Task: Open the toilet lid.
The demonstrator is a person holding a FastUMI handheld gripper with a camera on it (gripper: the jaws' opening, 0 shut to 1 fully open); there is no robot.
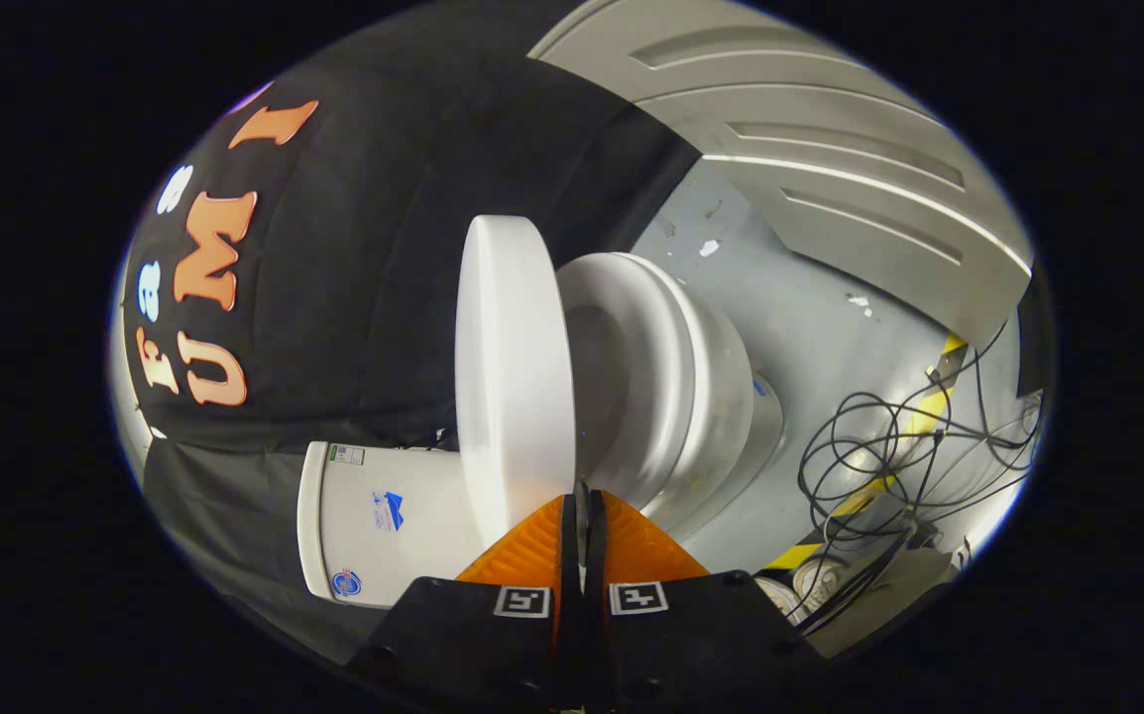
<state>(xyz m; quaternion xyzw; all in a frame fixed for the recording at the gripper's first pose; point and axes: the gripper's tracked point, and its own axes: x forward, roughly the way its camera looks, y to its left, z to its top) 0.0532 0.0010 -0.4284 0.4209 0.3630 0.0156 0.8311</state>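
The view is rolled on its side. The white toilet lid (513, 377) stands lifted off the bowl (676, 387), its edge facing me, leaning back toward the tank (384, 526). The seat ring (631, 297) and the bowl's opening show on the far side of the lid. My gripper (583, 493) sits right at the lid's near rim. Its two orange fingers (532, 550) lie pressed together with only a thin dark slit between them. I see nothing held between them. Whether the tips touch the lid's rim is not clear.
A tangle of black cables (889, 446) lies on the grey floor (810, 327) beyond the bowl, beside a yellow-and-black striped strip (919, 416). A grey panelled wall (830, 169) stands behind them. Black cloth (384, 248) hangs behind the tank.
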